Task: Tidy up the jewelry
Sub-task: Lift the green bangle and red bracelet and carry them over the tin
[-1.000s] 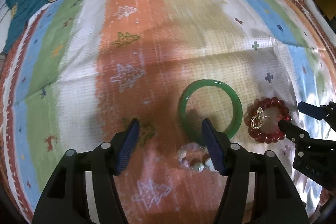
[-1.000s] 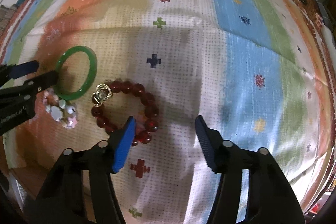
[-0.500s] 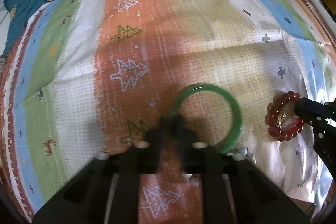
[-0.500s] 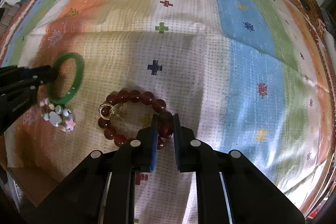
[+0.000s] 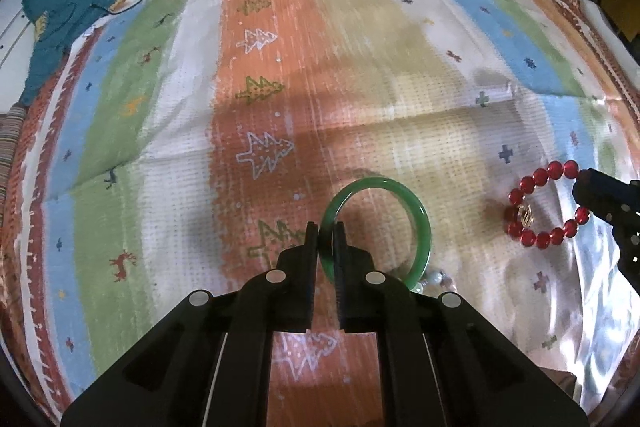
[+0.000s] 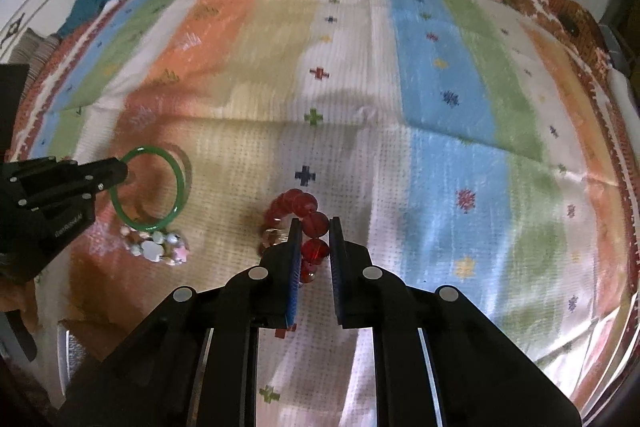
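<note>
Striped cloth (image 5: 360,67), left gripper (image 5: 326,239) jaws pinching green bangle (image 5: 420,223), right gripper (image 6: 314,239) jaws clamping red bead bracelet (image 6: 296,203)

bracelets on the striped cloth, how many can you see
3. The green glassy bangle is clamped in the left gripper. The red bead bracelet is pinched in the right gripper. The pale pastel charm bracelet lies on the cloth beside the bangle. None looks hidden.

The left claw (image 5: 326,235) is pinching the near-left rim of the green bangle (image 5: 416,215) over the striped cloth (image 5: 280,75). At the right edge, the right claw (image 5: 588,187) is touching the red bead bracelet (image 5: 536,183).
</note>
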The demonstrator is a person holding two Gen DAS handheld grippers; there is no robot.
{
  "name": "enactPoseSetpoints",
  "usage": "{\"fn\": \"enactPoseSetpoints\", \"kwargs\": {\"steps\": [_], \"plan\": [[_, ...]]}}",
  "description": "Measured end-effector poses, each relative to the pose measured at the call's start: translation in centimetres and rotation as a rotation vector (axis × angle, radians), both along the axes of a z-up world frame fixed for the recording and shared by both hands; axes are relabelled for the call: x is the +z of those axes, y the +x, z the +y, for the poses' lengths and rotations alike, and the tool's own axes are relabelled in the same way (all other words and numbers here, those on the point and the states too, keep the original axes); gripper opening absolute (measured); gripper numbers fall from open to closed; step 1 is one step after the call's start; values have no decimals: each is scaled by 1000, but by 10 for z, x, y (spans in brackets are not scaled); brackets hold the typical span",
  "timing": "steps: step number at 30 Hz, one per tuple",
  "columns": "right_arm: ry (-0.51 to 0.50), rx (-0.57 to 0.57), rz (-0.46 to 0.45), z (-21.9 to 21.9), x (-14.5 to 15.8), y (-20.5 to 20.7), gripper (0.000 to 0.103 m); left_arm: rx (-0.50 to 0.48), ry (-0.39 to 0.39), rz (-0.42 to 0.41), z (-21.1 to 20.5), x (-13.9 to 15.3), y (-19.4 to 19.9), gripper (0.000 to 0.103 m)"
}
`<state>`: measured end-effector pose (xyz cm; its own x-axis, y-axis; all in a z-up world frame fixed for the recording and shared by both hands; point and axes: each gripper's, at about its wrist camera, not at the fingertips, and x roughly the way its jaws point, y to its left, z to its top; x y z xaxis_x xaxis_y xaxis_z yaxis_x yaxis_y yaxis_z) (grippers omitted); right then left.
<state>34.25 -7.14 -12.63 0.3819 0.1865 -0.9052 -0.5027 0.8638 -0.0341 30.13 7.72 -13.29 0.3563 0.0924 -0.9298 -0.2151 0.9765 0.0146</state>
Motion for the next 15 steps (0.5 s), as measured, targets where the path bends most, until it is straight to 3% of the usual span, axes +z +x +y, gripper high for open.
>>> {"fn": "enactPoseSetpoints", "kwargs": {"steps": [15], "plan": [[41,31,-33,2,25,-21,14,20,-20,-84,-6,46,-33,7]]}}
